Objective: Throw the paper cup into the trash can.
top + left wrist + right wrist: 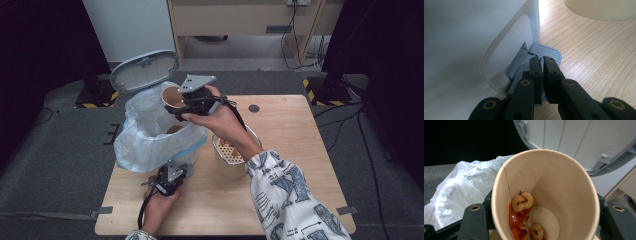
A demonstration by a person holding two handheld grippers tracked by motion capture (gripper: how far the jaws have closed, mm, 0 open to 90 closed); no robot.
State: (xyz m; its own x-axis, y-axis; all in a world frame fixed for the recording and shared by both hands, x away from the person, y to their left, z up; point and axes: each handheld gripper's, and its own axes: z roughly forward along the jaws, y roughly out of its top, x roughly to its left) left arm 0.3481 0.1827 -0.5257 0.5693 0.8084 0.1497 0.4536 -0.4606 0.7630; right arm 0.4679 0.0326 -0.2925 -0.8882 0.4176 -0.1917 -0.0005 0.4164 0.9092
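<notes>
Both grippers are busy at the bin. On the right, the right gripper (pixel 186 106) has its jaws clamped around a paper cup (pixel 544 195), one jaw on each side of its wall, and carries it over the open mouth of the bin, above the crumpled white bag (pixel 145 130) that lines it. The cup is tipped toward the bag, with scraps of red pepper and sliced fruit (pixel 524 220) clinging low on its inner wall. Down at the near side of the bin (pixel 469 50), the left gripper (pixel 541 61) has its jaws pressed together with nothing between them, tips bearing on the grey pedal (pixel 549 51), which I judge is what keeps the lid (pixel 144 69) standing open behind. To do this well, the pedal should stay pressed while the cup tilts further, mouth well inside the bag's rim, so the scraps fall in rather than onto the table (pixel 280 130); squeezing too hard would crush the cup. The right forearm reaches forward and across from the sleeve, wrist bent inward; the left hand sits low at the table's front edge.
</notes>
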